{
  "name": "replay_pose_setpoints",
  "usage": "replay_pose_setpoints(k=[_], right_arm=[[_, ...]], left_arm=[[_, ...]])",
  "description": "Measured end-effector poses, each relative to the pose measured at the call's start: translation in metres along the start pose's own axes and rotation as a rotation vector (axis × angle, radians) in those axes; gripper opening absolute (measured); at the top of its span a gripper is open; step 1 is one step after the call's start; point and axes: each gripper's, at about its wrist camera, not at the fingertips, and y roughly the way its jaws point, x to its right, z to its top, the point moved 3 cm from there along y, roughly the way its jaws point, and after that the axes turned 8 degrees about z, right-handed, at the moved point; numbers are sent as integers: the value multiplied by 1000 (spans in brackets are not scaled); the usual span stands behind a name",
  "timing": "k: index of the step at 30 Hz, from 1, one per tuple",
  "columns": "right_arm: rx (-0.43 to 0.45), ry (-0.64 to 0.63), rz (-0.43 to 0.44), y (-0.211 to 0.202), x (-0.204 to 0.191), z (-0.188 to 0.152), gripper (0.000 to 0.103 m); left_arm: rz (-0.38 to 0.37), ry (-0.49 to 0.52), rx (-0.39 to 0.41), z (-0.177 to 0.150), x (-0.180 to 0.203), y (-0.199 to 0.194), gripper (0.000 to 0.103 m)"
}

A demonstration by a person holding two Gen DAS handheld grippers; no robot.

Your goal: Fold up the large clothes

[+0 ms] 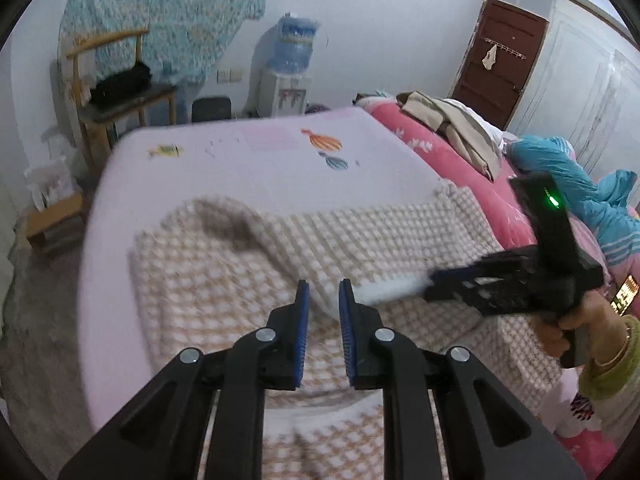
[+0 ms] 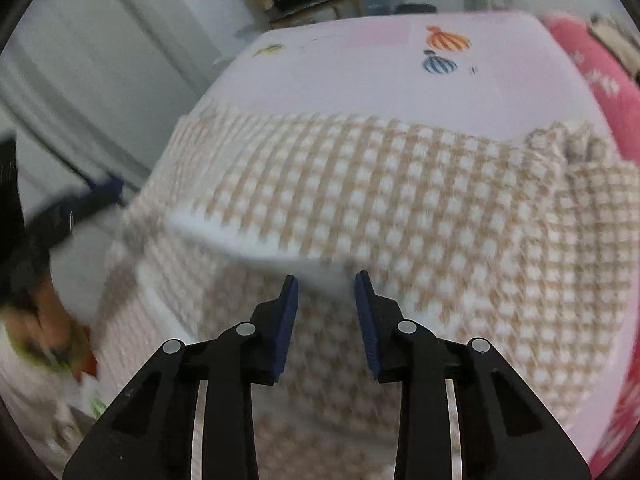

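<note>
A large beige and white checked garment (image 1: 248, 264) lies partly folded on the pale pink bed sheet (image 1: 256, 156); it also fills the right wrist view (image 2: 400, 200). My left gripper (image 1: 324, 288) is open just above the garment's white folded edge, nothing between its blue pads. My right gripper (image 2: 325, 280) is open too, its tips at the white edge (image 2: 248, 240) of the fold. In the left wrist view the right gripper (image 1: 434, 282) comes in from the right, close to that same edge. The left gripper's tip (image 2: 108, 186) shows blurred at the left of the right wrist view.
A pink quilt (image 1: 420, 136) with beige clothes (image 1: 452, 124) and a blue garment (image 1: 572, 176) lies on the bed's right side. A wooden chair (image 1: 120, 92), a water dispenser (image 1: 288, 76) and a brown door (image 1: 500, 64) stand beyond the bed.
</note>
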Motion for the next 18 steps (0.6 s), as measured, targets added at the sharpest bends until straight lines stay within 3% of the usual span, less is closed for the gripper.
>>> replay_pose_setpoints(k=[2, 5, 9, 12, 15, 18], right_arm=[[5, 12, 32, -11, 2, 0, 30], [91, 10, 35, -42, 7, 13, 30], [184, 54, -8, -58, 32, 51, 30], [164, 75, -86, -36, 50, 74, 30], [110, 56, -147, -11, 72, 75, 21], [100, 17, -163, -17, 78, 63, 11]], left_arm=[[-2, 21, 12, 9, 2, 1, 15], [-27, 16, 36, 35, 8, 12, 15], [-87, 21, -28, 61, 25, 52, 16], [-69, 56, -112, 64, 36, 93, 16], [-42, 56, -196, 49, 31, 122, 16], [-19, 131, -185, 32, 19, 114, 16]])
